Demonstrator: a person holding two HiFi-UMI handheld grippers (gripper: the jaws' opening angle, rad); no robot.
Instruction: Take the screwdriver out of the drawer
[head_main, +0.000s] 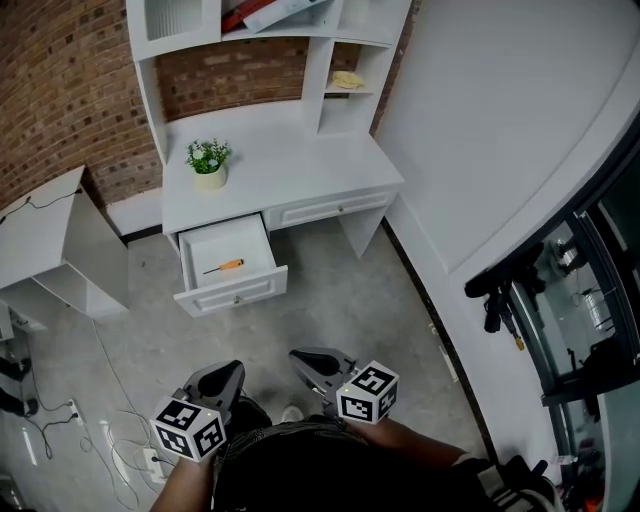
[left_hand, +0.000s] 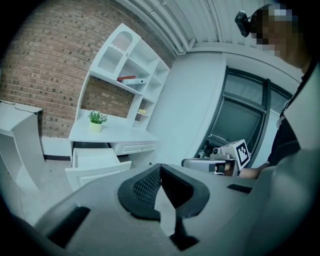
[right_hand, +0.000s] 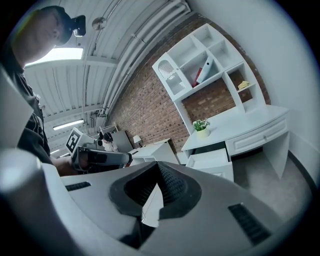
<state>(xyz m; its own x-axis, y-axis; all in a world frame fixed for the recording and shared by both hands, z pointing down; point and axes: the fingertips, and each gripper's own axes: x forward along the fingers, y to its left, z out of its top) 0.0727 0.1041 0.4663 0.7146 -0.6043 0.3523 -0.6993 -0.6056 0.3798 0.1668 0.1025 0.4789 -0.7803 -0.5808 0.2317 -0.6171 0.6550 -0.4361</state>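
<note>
Currently left gripper (head_main: 228, 375) and right gripper (head_main: 305, 358), bottom centre, have fingers (left_hand: 145, 185) pressed together, empty. Screwdriver (head_main: 223, 267) lies in open drawer (head_main: 235, 291) under bench (head_main: 285, 165), well apart. Probably light, stiff, rolls easily; take orange handle.

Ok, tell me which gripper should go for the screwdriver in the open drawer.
Left, probably: the left gripper sits almost in line with the open drawer and its screwdriver, while the right gripper is offset rightward. Both are shut and empty.
</note>
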